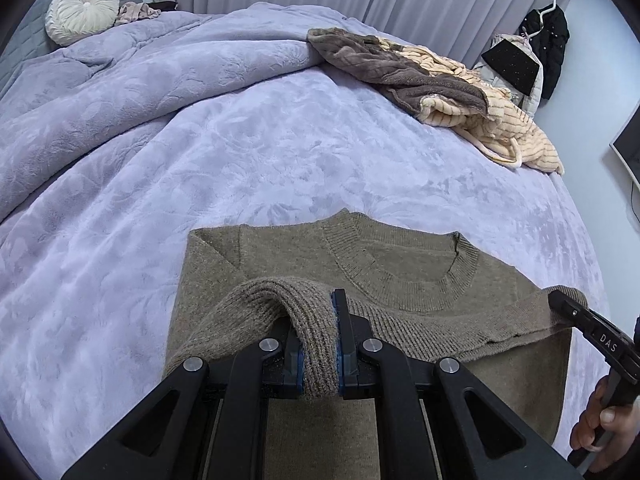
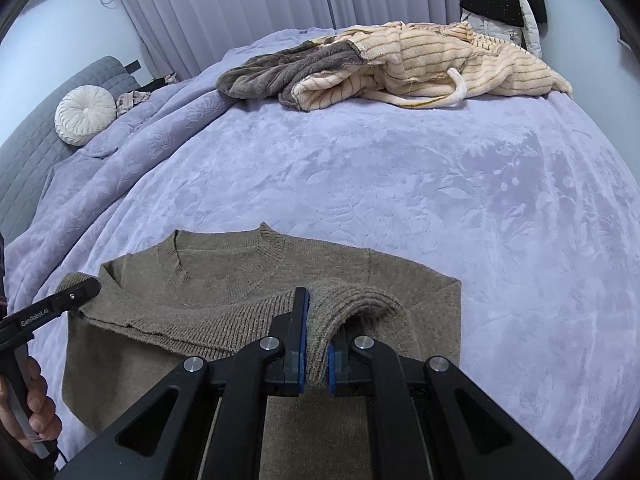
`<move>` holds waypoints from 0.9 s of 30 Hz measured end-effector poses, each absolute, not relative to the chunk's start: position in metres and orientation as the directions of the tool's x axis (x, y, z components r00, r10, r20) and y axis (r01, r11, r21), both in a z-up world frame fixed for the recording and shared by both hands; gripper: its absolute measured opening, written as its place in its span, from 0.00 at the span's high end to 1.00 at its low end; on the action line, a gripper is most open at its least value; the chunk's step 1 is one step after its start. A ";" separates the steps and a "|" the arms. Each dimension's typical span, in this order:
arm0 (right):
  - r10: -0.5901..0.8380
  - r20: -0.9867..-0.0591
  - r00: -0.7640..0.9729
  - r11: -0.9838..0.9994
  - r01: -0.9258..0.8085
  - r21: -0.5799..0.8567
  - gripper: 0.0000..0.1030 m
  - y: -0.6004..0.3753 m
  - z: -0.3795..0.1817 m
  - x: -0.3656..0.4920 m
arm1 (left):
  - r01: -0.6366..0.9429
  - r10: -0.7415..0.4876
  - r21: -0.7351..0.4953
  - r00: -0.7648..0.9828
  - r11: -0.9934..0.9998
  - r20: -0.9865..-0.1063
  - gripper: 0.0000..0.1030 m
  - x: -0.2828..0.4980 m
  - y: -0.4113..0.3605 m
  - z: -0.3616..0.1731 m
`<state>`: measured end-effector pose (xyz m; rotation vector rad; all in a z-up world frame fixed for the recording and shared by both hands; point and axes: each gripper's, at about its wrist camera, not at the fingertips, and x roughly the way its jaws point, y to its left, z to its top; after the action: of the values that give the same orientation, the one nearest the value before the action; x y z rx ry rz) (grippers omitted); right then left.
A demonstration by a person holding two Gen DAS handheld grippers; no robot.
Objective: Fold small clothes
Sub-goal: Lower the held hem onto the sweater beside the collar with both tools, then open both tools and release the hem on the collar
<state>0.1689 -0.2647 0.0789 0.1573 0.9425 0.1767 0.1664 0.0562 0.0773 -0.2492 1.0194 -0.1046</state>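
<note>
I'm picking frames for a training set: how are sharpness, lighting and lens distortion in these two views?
Left wrist view: sharp, with soft even light, no glare; the fisheye bows the bed and darkens the corners. Right wrist view: equally sharp, the bedspread evenly lit, the curtains curving near the rim. In both, the brown sweater knit reads clearly.

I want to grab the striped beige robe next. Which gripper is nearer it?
Right. The right gripper, shut on the brown sweater's hem, is on the side where the striped beige robe lies; the left gripper grips the hem's other end, farther away.
</note>
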 end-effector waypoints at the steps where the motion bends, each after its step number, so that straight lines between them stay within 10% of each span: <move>1: 0.219 -0.793 0.569 0.974 -0.075 0.216 0.93 -0.265 0.075 0.173 | -0.033 -0.202 -0.254 0.515 0.967 -0.833 0.89 0.170 0.056 0.074; 18: 0.259 -0.838 0.480 0.957 -0.011 0.290 0.92 -0.276 0.028 0.211 | -0.069 -0.257 -0.306 0.385 0.950 -0.886 0.86 0.216 0.062 0.026; 20: 0.277 -0.836 0.473 0.951 -0.012 0.309 0.91 -0.277 0.027 0.213 | -0.077 -0.304 -0.357 0.378 0.931 -0.874 0.69 0.218 0.068 0.025; 22: 0.300 -0.833 0.465 0.941 -0.004 0.337 0.89 -0.281 0.028 0.214 | -0.078 -0.357 -0.418 0.397 0.905 -0.846 0.10 0.216 0.072 0.029; 25: 0.334 -0.814 0.475 0.922 0.015 0.387 0.71 -0.291 0.035 0.212 | -0.075 -0.303 -0.381 0.474 0.922 -0.827 0.06 0.207 0.075 0.050; 27: 0.332 -0.794 0.509 0.915 0.029 0.402 0.38 -0.299 0.045 0.205 | -0.048 -0.336 -0.407 0.482 0.912 -0.809 0.06 0.200 0.078 0.061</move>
<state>0.2052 -0.2992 0.0451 0.3903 1.0275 0.1886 0.2001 0.0782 0.0612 -0.4042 1.0609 -0.1816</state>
